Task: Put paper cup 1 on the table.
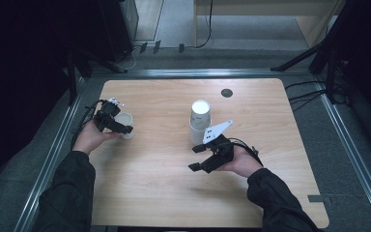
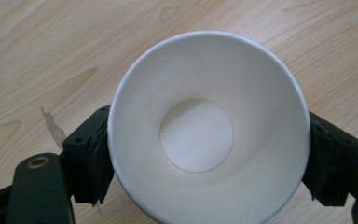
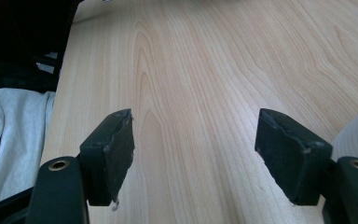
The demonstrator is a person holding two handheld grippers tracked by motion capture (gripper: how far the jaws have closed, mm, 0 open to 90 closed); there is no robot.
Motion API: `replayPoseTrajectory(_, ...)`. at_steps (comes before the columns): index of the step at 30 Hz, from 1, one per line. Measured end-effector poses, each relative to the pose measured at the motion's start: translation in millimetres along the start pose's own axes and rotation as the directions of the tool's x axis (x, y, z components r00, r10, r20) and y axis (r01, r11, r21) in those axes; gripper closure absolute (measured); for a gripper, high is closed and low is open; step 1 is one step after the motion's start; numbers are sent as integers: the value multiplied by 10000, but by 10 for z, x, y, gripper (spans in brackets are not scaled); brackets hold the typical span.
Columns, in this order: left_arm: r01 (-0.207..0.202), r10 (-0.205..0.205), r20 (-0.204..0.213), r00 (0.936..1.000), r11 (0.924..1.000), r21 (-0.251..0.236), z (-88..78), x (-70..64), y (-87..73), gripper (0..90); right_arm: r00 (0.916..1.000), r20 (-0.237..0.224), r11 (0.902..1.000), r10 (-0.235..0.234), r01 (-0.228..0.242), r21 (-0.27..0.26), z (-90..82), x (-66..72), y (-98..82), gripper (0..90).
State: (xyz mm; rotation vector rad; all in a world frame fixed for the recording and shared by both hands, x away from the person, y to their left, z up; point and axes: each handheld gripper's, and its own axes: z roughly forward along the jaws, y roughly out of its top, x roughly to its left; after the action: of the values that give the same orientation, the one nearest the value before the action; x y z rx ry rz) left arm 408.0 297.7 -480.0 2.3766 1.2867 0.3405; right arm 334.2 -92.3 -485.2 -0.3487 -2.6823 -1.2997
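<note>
A light wooden table (image 1: pixel 149 164) with rounded corners is seen from above, with two dark-sleeved forearms reaching in from the near edge. At the left side of the table, the left gripper (image 1: pixel 121 126) is held in a hand, and a single white paper cup (image 1: pixel 125 124) stands upright on the wood between its jaws. From the left gripper view the cup (image 2: pixel 205 126) is looked into from above: its round mouth and empty white bottom are shown, with one black jaw just beside the rim on each side. The jaws are set partly apart, about the width of the cup; whether the pads press on the wall or merely rest against it cannot be told.

Near the middle of the table, a stack of white paper cups (image 1: pixel 199 121) is placed upside down, bottoms up. The right gripper (image 1: pixel 196 158) is held just in front of the stack, with a grey three-cornered plate on top and its jaws pointing leftward. In the right gripper view the two black jaws are seen standing well apart with nothing between them but bare wood grain, and a ribbed white edge of the stack (image 3: pixel 356 135) is visible beside the right-hand jaw.

A small dark round disc (image 1: pixel 226 93) is set into the table near its far edge
</note>
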Motion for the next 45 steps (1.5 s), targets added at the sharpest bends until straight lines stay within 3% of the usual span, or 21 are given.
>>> replayPoseTrajectory(2, 61, -61, 77, 10000, 10000, 62, 15, -2, 5, 125, 10000, -2, 10000, -11, 11, -2, -1, 0, 0, 285)
replayPoseTrajectory(9, 367, -349, 650, 9973, 9990, -263, -9, 1, 12, 92, 10000, 2, 10000, -15, 15, 30, -1, -1, -2, 286)
replayPoseTrajectory(15, 498, -466, 731, 9962, 9979, -423, -55, 23, 4, 82, 10000, 11, 10000, -23, 23, 63, -4, 0, -2, 286)
replayPoseTrajectory(23, 902, -847, 791, 9933, 9936, -678, -186, 69, -18, 82, 10000, 30, 10000, -24, 24, 34, -21, -10, -4, 287)
replayPoseTrajectory(27, 1111, -998, 1138, 9885, 9890, -972, -307, 86, -33, 83, 10000, 36, 10000, -5, 5, 29, -40, -14, -7, 287)
replayPoseTrajectory(36, 757, -562, 1389, 9887, 9874, -1393, -579, -20, 7, 130, 9999, 102, 10000, 41, -42, 78, -89, -35, -23, 288)
replayPoseTrajectory(41, 619, -353, 1652, 9856, 9854, -1584, -654, -100, 24, 130, 9997, 216, 9999, 103, -105, 57, -147, -50, -39, 288)
replayPoseTrajectory(45, 463, -119, 2058, 9785, 9855, -1634, -696, -186, 45, 131, 9996, 260, 9999, 123, -123, 8, -201, -66, -51, 288)
